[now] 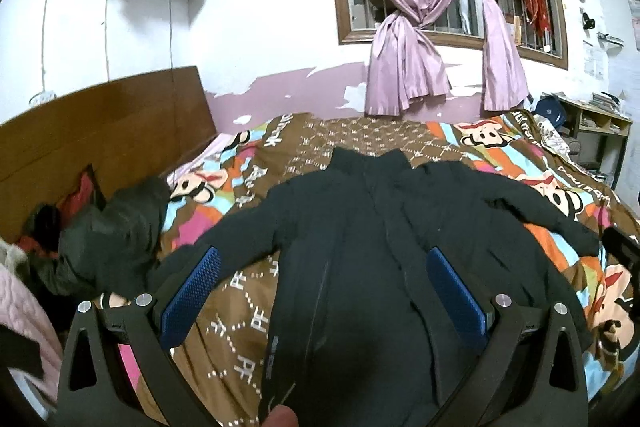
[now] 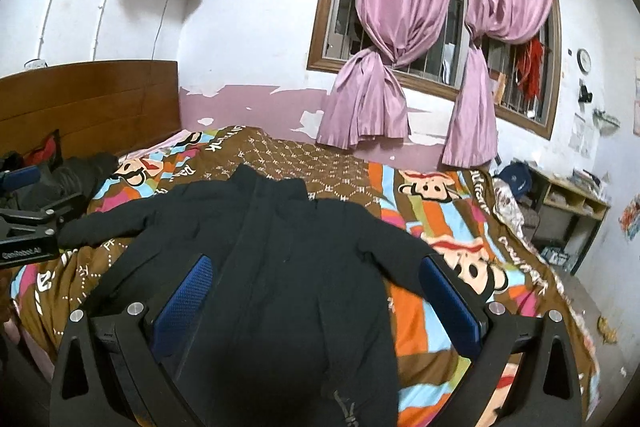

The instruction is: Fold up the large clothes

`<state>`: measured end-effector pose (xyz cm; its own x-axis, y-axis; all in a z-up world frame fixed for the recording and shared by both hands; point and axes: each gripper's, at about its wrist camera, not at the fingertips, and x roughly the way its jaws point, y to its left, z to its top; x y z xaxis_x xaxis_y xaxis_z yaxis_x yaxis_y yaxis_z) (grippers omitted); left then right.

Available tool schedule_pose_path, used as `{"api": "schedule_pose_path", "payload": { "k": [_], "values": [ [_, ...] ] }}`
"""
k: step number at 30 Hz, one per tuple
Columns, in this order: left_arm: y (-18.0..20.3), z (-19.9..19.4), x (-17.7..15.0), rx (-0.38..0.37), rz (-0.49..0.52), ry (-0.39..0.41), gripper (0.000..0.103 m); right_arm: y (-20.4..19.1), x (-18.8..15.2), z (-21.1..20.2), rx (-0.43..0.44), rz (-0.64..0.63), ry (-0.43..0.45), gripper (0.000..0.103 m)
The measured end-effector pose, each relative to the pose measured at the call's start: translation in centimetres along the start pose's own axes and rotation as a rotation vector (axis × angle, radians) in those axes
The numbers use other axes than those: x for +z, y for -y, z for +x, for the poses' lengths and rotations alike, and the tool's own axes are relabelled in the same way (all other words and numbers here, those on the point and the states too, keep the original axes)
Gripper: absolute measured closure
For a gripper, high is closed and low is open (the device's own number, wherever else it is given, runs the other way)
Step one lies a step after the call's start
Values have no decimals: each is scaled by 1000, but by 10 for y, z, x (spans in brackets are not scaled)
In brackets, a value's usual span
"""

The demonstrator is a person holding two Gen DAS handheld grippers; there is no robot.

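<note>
A large black jacket (image 1: 372,227) lies spread front-up on the patterned bedspread (image 1: 256,311), collar toward the far wall and both sleeves out to the sides. My left gripper (image 1: 324,259) hovers open over the jacket's lower left part, its blue pads (image 1: 192,291) wide apart with nothing between them. In the right wrist view the same jacket (image 2: 272,259) fills the middle. My right gripper (image 2: 316,267) is open above its lower body. The left gripper's black body (image 2: 28,231) shows at the left edge. A fingertip (image 1: 282,417) shows at the bottom.
A heap of dark clothes (image 1: 108,227) lies by the wooden headboard (image 1: 100,123) on the left. Pink curtains (image 1: 404,27) hang at the barred window behind the bed. A low shelf (image 2: 568,203) with a blue cap stands at the right, past the bed's edge.
</note>
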<state>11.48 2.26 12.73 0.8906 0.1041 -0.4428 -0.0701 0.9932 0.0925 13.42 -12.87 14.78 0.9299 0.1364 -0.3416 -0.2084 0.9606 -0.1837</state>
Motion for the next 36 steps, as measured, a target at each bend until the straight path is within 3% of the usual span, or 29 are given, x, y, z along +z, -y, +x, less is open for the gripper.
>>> {"api": "schedule_pose_path", "payload": {
  "k": [5,8,13,19,24,26,29,31,34,36],
  "values": [
    [6,4,24,88,35,-5,2,7,31,6,74,-38,-66,0],
    [4,6,33,91,44,7,2,12,45,21,109,-44,-136,0],
    [5,19,40,95,67,28,2,32,60,68,245,116,-293,0],
    [10,49,45,82,89,21,2,63,76,132,222,153,-335,0],
    [22,98,50,61,92,-23,2,106,64,198,224,250,-362,0],
    [29,125,51,43,90,-51,2,130,49,228,166,330,-393,0],
    [40,168,50,-4,91,-98,2,167,26,260,2,449,-358,0],
    [46,197,48,-79,76,-135,2,195,8,283,-61,534,-347,0],
    [52,231,45,-161,35,-172,2,231,-22,307,-138,603,-386,0],
    [60,250,43,-170,29,-197,2,257,-46,319,-199,662,-423,0]
  ]
}}
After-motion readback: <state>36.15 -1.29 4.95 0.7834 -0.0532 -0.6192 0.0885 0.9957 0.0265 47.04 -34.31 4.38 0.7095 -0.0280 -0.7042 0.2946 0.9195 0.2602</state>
